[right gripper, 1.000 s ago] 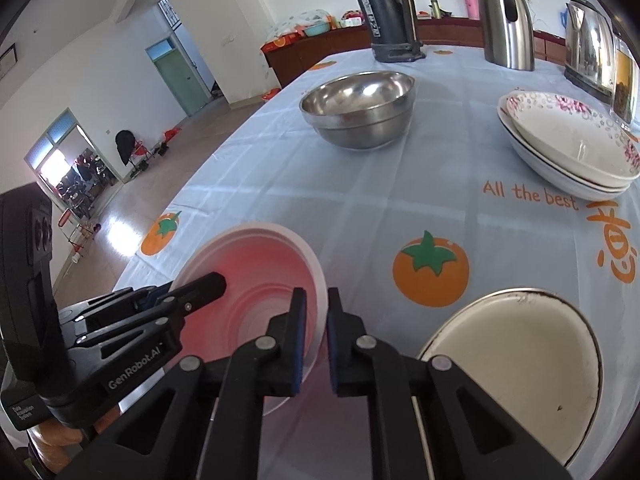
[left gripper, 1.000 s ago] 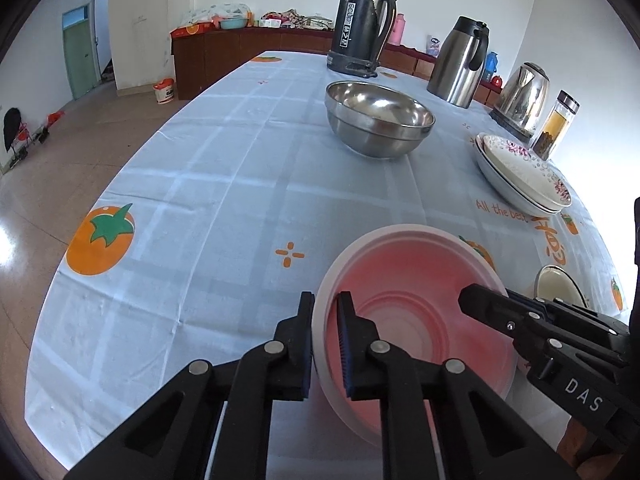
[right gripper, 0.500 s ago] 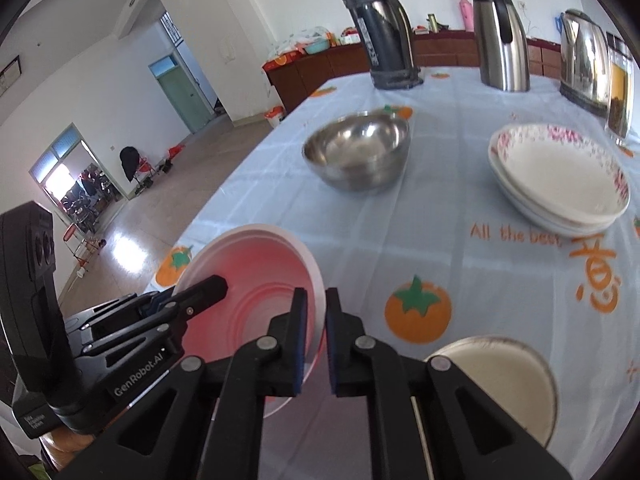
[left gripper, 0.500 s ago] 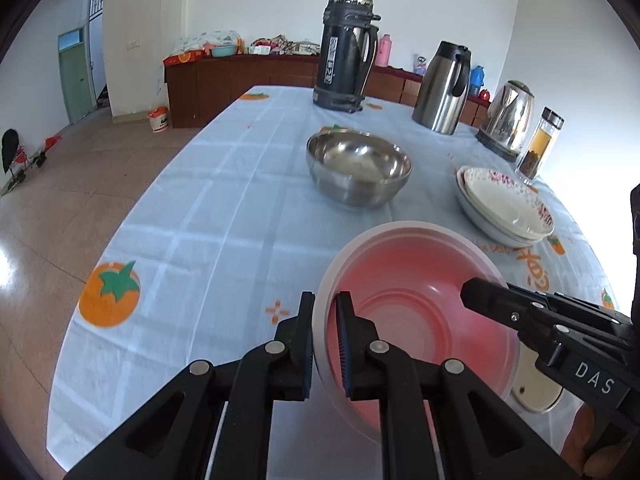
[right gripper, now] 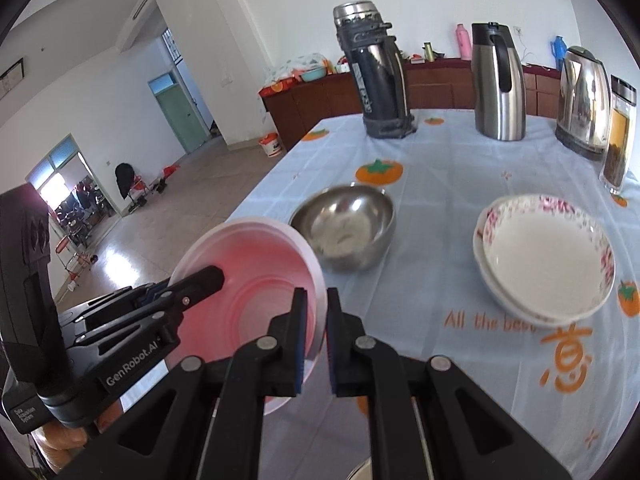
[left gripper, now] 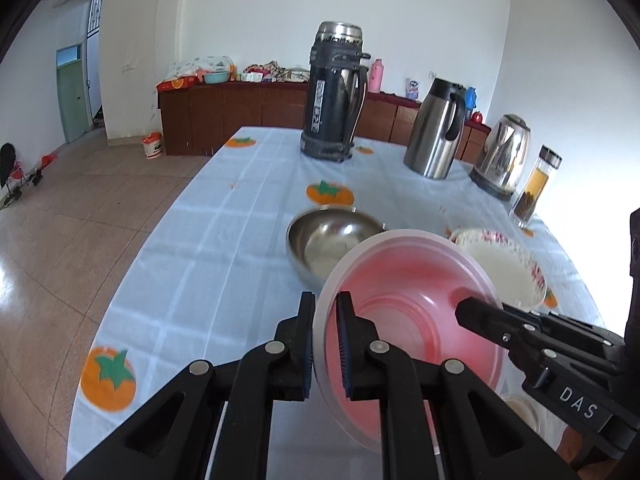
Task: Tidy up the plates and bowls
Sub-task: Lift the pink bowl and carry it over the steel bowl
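Now the pink bowl (left gripper: 408, 312) hangs above the tabletop (left gripper: 224, 240), its rim clamped by the left gripper (left gripper: 322, 344) on one side and the right gripper (right gripper: 316, 340) opposite. The steel bowl (right gripper: 344, 226) sits just ahead, nearer than the stacked floral dishes (right gripper: 544, 256).

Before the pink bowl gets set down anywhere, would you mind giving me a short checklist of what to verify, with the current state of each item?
1. Left gripper clamped on the pink bowl rim: ok.
2. Right gripper clamped on the opposite rim: ok.
3. Pink bowl clear of the tablecloth: ok, it is held in the air.
4. Steel bowl empty and upright to receive it: ok.
5. Floral plates already stacked, apart from the steel bowl: ok.
6. Pink bowl fits inside the steel bowl: cannot tell.
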`<move>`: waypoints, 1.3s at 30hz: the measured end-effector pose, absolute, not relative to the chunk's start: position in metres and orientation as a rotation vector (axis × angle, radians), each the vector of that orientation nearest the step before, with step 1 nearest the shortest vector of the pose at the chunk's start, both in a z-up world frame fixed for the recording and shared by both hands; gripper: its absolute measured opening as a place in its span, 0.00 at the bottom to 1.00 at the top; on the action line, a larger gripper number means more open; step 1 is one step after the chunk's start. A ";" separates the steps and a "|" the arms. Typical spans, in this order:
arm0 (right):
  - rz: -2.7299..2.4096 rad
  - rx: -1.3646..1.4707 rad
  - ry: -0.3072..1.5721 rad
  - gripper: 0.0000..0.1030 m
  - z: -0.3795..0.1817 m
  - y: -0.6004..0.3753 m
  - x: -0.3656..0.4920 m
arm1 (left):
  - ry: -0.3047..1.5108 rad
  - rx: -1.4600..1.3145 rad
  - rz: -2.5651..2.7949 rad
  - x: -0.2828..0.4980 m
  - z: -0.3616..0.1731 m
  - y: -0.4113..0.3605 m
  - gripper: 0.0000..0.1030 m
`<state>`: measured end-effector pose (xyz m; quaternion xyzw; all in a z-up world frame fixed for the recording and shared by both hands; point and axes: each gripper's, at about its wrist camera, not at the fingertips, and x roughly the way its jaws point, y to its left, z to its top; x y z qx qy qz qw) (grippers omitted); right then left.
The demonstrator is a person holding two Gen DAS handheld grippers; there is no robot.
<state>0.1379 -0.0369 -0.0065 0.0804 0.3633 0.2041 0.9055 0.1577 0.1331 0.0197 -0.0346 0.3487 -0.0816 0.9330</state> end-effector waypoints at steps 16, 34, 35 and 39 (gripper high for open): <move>0.328 0.199 0.769 0.08 -0.001 -0.051 0.213 | 0.734 -0.029 -0.147 0.234 0.015 0.108 0.14; 0.260 0.151 0.835 0.08 -0.018 -0.041 0.257 | 0.779 -0.130 -0.113 0.289 -0.013 0.113 0.18; 0.252 0.140 0.833 0.08 -0.019 -0.040 0.258 | 0.780 -0.139 -0.118 0.291 -0.015 0.114 0.18; 0.249 0.137 0.851 0.08 -0.025 -0.036 0.264 | 0.782 -0.125 -0.107 0.293 -0.020 0.116 0.18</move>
